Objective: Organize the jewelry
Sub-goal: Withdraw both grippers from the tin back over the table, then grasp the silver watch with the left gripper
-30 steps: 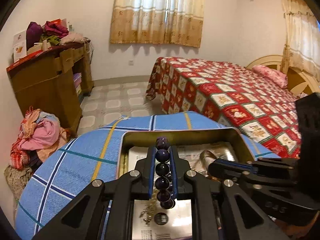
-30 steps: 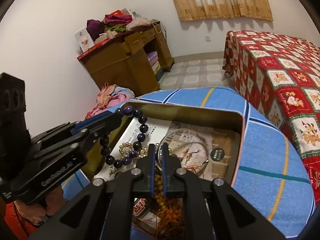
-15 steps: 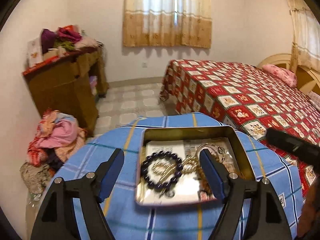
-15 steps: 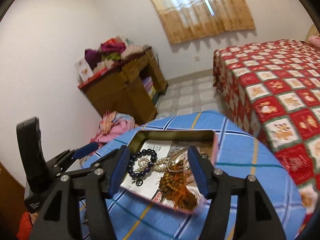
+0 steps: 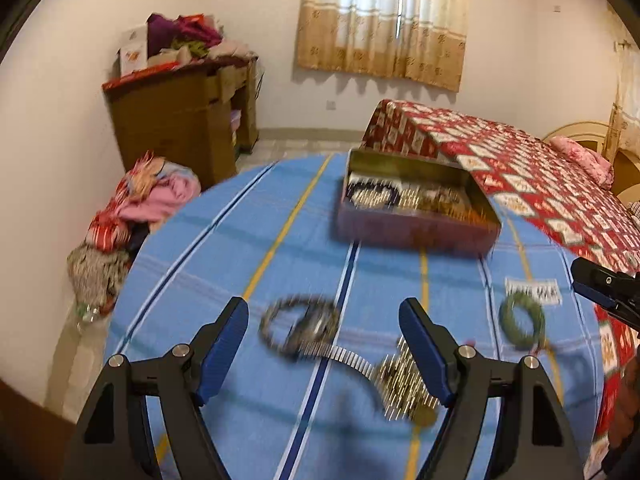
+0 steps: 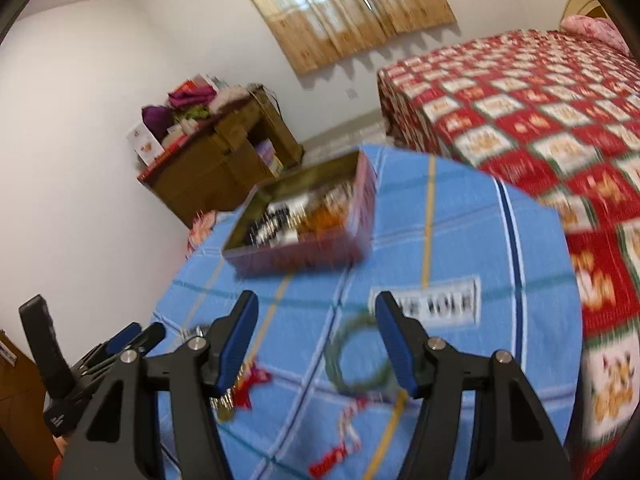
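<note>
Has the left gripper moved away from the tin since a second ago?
Yes. The left gripper has pulled back from the tin, which now sits farther up the blue tablecloth; its jaws have just opened, empty.

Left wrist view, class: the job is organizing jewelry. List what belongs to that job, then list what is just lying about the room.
Belongs to the job:
- metal tin holding jewelry
- dark bead bracelet on the blue cloth
- gold chain
- green bangle

Just lying about:
- clothes pile on the floor
- wooden cabinet
- bed
</note>
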`<control>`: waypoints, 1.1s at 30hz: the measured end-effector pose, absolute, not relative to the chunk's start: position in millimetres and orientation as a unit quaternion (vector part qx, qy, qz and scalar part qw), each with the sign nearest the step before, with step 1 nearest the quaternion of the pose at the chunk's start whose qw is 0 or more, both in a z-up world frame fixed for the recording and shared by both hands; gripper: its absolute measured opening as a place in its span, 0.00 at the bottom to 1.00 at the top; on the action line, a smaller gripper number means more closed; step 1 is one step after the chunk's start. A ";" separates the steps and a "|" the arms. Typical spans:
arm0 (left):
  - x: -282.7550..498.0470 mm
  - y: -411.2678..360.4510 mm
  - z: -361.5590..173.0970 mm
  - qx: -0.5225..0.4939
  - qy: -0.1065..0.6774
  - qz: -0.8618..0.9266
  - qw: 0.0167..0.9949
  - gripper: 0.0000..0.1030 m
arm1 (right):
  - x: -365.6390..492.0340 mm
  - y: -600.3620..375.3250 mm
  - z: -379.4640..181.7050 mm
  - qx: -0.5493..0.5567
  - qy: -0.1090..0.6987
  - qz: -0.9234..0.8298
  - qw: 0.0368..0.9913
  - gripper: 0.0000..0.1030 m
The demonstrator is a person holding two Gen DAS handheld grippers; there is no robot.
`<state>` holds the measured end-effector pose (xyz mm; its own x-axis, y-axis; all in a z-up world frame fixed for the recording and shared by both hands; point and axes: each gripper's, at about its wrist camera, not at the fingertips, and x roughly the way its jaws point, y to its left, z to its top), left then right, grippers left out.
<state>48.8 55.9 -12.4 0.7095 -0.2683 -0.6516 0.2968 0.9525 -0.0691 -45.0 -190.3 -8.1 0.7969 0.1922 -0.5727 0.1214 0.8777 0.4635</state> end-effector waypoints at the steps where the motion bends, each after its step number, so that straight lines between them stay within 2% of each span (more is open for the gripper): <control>1: 43.8 60.6 -16.5 0.019 0.352 -0.146 0.924 0.76 | -50.4 -187.7 -11.7 0.244 0.321 0.021 0.915 0.63; 6: 23.8 72.6 -33.4 0.016 0.371 -0.140 0.918 0.76 | -65.1 -168.8 -28.3 0.219 0.349 0.042 0.910 0.62; 11: 7.5 70.0 -44.2 0.029 0.374 -0.151 0.914 0.76 | -72.3 -146.9 -36.8 0.192 0.368 0.072 0.907 0.55; 13: 1.7 69.0 -47.5 0.032 0.377 -0.154 0.913 0.76 | -75.5 -141.0 -40.1 0.184 0.374 0.081 0.905 0.47; 18: -5.0 67.6 -53.2 0.027 0.386 -0.164 0.907 0.76 | -84.5 -136.1 -47.4 0.179 0.385 0.091 0.901 0.45; 20: -5.9 68.5 -56.4 0.027 0.389 -0.163 0.906 0.76 | -85.6 -132.8 -48.8 0.175 0.389 0.097 0.899 0.39; 22: -5.8 69.1 -58.6 0.025 0.393 -0.162 0.905 0.76 | -83.6 -127.9 -48.3 0.168 0.391 0.105 0.899 0.27; 33: -6.1 86.6 -48.3 0.004 0.376 -0.149 0.914 0.76 | -53.2 -112.0 -36.0 0.162 0.375 0.122 0.904 0.24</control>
<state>-6.1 86.6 -48.3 0.6721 -0.2698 -0.6895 0.2758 0.9555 -0.1050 -53.2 -112.0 -36.0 0.6884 0.3417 -0.6398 -0.0990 0.9181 0.3838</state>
